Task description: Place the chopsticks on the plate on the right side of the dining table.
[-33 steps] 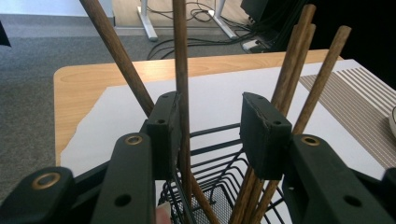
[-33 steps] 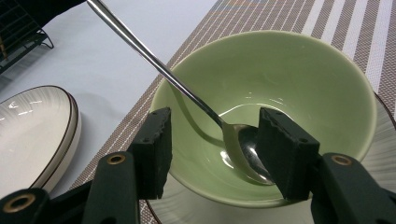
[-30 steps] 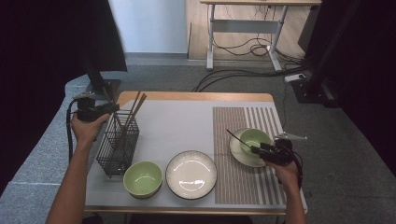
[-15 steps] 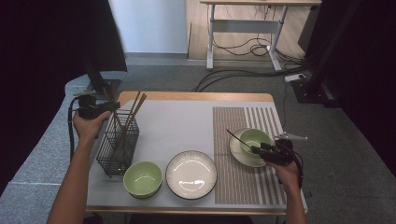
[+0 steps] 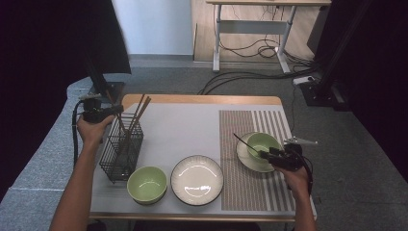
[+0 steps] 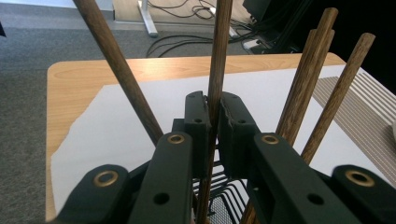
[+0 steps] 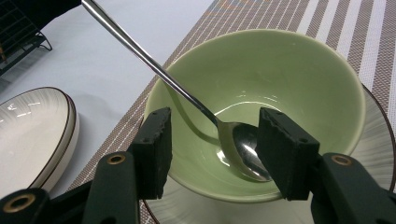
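While no writing can be read anywhere, shapes are plain: nearest on the counter (image 5: 202,99) sit a glossy green bowl (image 5: 147,184) and a round white ribbed plate (image 5: 197,179). Right tongs (image 7: 212,151) are spread wide, gripping nothing, at a second green bowl (image 7: 261,102) on a saucer (image 5: 244,156) over the striped woven mat (image 5: 250,190); a steel spoon (image 7: 187,93) rests inside. Farther left, left tongs (image 6: 215,114) are clenched on a round wooden chopstick (image 6: 219,51) standing in the black wire basket (image 5: 120,151).
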The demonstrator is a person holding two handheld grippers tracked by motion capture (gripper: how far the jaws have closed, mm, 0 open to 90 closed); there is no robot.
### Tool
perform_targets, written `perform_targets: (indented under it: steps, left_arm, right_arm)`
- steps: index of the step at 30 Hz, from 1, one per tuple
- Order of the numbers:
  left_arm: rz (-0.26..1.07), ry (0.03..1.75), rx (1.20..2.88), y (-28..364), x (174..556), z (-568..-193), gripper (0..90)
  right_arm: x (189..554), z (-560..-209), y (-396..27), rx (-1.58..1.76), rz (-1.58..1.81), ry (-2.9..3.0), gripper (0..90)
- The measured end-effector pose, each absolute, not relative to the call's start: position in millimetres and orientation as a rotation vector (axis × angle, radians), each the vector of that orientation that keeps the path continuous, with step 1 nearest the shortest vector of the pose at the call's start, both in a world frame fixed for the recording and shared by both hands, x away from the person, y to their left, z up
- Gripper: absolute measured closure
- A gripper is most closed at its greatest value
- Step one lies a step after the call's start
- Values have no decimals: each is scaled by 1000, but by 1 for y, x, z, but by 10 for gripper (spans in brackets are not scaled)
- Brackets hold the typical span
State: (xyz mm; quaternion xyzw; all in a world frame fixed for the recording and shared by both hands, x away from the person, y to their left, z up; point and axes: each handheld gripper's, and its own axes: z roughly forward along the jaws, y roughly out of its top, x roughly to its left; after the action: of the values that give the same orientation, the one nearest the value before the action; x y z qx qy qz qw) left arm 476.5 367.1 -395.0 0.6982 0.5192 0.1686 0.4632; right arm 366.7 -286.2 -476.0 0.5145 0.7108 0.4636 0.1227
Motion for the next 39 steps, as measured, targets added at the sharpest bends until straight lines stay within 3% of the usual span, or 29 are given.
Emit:
perform_targets:
  steps: [22, 39]
  left_arm:
    - [477, 1244, 1689, 371, 461, -384, 852]
    - [548, 1145, 1610, 380, 426, -340, 851]
  right_arm:
    - [365, -474, -289, 1507, 1378, 2051, 458]
    - [365, -472, -289, 1503, 1388, 2046, 458]
